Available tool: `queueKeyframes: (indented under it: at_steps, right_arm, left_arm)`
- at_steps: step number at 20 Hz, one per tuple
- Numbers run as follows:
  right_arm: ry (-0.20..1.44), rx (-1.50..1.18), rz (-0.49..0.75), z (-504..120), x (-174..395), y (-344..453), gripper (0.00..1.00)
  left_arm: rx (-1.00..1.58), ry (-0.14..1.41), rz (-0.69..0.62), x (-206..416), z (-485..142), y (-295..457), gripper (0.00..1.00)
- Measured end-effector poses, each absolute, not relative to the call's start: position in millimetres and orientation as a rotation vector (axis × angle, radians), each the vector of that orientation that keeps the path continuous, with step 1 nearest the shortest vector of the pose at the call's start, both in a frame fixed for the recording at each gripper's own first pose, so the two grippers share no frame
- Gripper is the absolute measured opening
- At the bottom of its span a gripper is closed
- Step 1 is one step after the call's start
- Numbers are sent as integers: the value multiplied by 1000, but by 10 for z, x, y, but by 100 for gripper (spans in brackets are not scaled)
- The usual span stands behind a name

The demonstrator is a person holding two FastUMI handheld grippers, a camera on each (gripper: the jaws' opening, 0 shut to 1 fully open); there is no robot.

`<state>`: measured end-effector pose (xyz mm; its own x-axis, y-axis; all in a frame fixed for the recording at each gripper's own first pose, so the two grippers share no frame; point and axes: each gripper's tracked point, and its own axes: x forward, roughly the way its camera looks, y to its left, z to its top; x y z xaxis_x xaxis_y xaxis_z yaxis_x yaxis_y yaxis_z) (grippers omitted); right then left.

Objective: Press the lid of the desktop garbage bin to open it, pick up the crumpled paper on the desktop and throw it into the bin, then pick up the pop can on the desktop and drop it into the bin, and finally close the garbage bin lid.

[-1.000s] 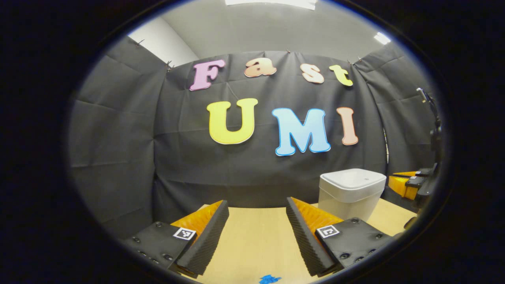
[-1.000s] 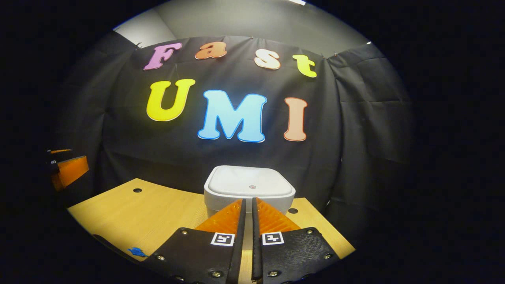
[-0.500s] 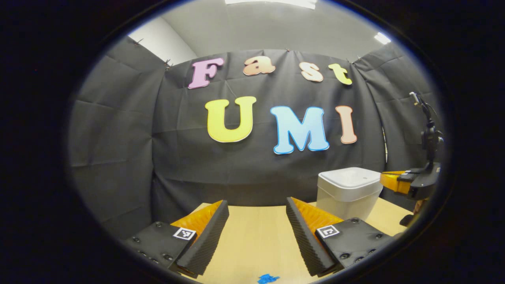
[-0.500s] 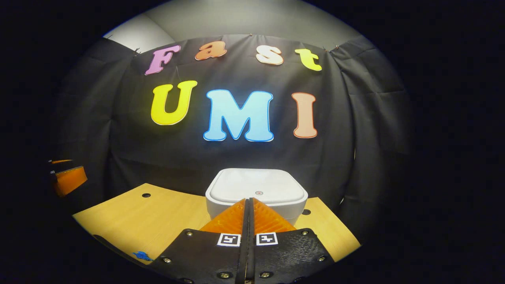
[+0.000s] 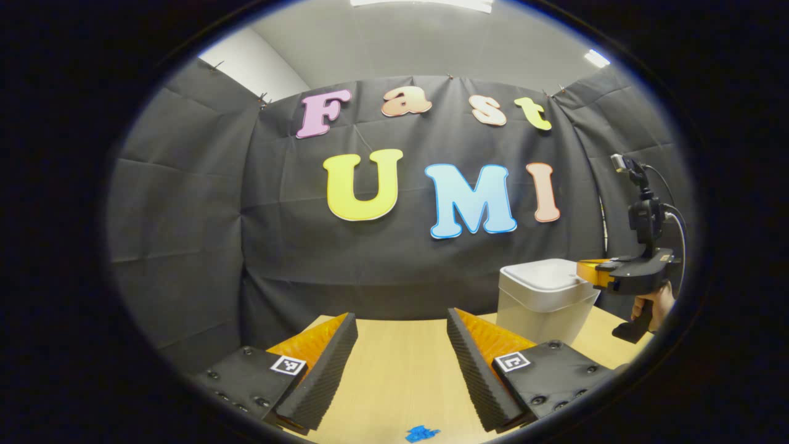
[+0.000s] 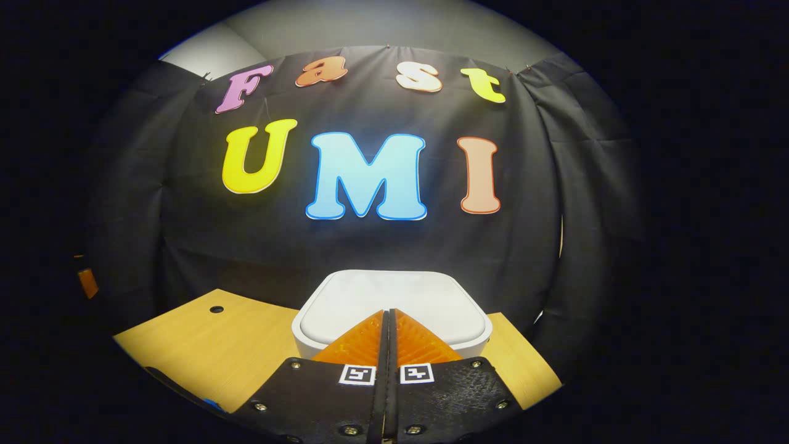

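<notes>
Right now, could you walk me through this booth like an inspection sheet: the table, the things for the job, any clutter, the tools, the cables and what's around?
Surface: pale wooden table with small round holes in the right gripper view.
Job's things: white garbage bin at the back, lid shut; crumpled paper and pop can: nothing seen.
Clutter: a small blue scrap at the near edge.
Tools: left tool open, empty, low over the table; right tool shut, empty, tips over the lid, held by a hand.
Cables: one cable looping from the right tool's camera mount.
Surroundings: black cloth walls, grey ceiling with lights.
</notes>
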<state>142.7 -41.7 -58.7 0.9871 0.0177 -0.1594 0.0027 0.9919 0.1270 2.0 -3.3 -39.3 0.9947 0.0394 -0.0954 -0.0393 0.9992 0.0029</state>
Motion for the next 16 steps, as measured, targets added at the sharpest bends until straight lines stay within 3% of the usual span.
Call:
queueKeyframes:
  at_steps: [16]
  right_arm:
    - [209, 269, 68, -762, 1543, -462, 0]
  left_arm:
    - [-26, 119, 14, 32, -477, -191, 98]
